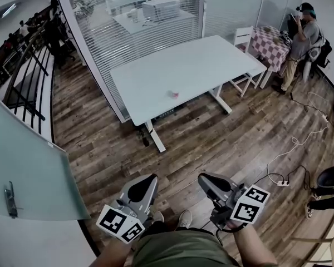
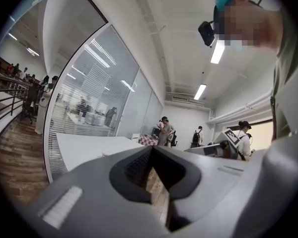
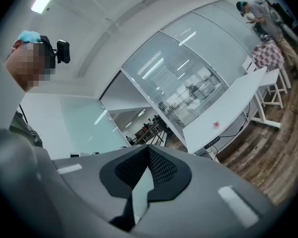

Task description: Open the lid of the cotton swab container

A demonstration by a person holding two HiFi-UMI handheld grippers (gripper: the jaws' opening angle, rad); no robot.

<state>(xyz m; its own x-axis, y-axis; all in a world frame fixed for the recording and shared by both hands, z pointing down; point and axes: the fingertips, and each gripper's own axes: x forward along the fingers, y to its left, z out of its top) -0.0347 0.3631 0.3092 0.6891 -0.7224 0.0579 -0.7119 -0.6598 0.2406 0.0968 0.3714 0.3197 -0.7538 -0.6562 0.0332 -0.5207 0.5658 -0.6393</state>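
A small pinkish cotton swab container [image 1: 173,94] sits alone near the front edge of a white table [image 1: 200,65], far ahead of me; it also shows as a tiny red speck, the container [image 3: 216,124], in the right gripper view. My left gripper [image 1: 143,189] and right gripper [image 1: 210,184] hang close to my body above the wooden floor, well short of the table. Both are shut with nothing between their jaws. In the left gripper view the left gripper [image 2: 151,150] points level toward the table [image 2: 84,148]; the container is not seen there.
A glass partition with blinds [image 1: 139,15] runs behind the table. A white chair [image 1: 245,38] and a checked-cloth table [image 1: 270,46] stand at the right, where a person [image 1: 303,35] stands. A cable and power strip [image 1: 279,181] lie on the floor. A railing [image 1: 28,77] is at the left.
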